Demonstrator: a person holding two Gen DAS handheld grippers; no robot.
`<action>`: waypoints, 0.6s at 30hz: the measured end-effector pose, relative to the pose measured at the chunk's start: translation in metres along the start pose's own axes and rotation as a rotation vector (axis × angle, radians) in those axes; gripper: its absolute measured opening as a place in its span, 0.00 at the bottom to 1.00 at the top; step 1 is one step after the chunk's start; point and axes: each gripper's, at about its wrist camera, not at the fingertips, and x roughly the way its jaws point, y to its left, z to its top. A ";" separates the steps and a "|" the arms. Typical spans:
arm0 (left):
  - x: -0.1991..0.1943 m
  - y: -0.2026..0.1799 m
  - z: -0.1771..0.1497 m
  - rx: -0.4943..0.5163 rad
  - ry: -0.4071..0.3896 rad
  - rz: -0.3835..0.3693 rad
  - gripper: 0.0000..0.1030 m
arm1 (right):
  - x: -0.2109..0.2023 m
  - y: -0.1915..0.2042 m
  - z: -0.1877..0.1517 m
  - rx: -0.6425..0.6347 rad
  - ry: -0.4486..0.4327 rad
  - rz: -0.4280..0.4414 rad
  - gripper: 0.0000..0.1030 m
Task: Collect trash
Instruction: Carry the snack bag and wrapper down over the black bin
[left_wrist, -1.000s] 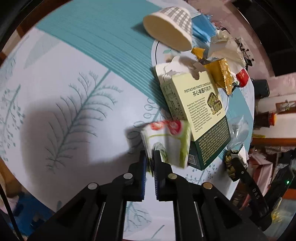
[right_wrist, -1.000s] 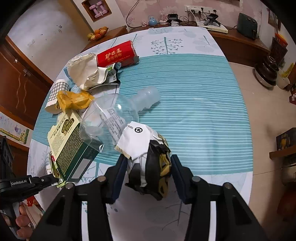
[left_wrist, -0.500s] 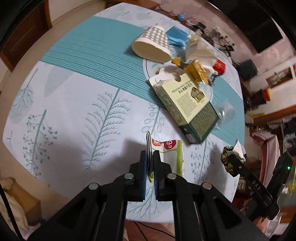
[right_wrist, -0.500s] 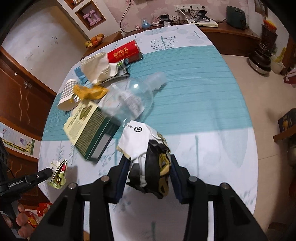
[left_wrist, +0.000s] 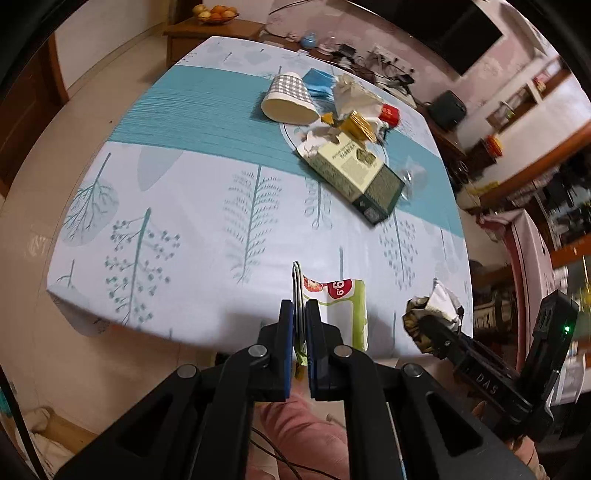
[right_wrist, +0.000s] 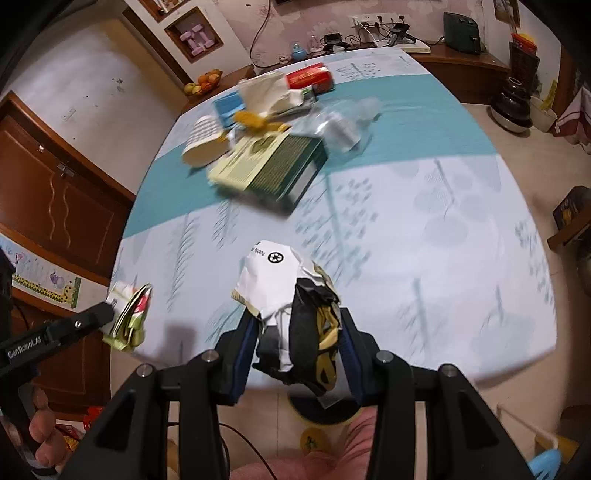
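Observation:
My left gripper (left_wrist: 300, 314) is shut on a green and white snack wrapper (left_wrist: 338, 310) with a red label, held above the near table edge; the wrapper also shows in the right wrist view (right_wrist: 129, 317). My right gripper (right_wrist: 295, 332) is shut on a crumpled white, black and yellow wrapper (right_wrist: 288, 291), also near the table's front edge; it shows in the left wrist view (left_wrist: 432, 310). More trash lies further back on the table: a green chocolate box (left_wrist: 354, 177), a checked paper cup (left_wrist: 290, 98), a clear plastic bottle (right_wrist: 340, 122) and yellow wrappers (left_wrist: 360, 125).
The round table (left_wrist: 184, 206) has a teal and white tree-print cloth. A red packet (right_wrist: 308, 77), a blue item (left_wrist: 317, 81) and crumpled white paper (left_wrist: 351, 96) lie at the far side. A dark round bin (right_wrist: 325, 410) stands on the floor below the right gripper. Wooden cabinets surround the table.
Both grippers have pulled back and up from the trash pile toward the near table edge, each still holding its wrapper. The pile now looks further away.

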 end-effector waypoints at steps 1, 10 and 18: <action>-0.003 0.003 -0.007 0.015 0.004 -0.007 0.04 | -0.002 0.004 -0.008 0.000 -0.002 0.000 0.41; -0.004 0.018 -0.065 0.118 0.066 -0.007 0.04 | -0.008 0.032 -0.096 0.025 0.021 -0.009 0.41; 0.023 0.017 -0.106 0.179 0.142 0.013 0.04 | 0.019 0.025 -0.143 0.058 0.124 -0.043 0.41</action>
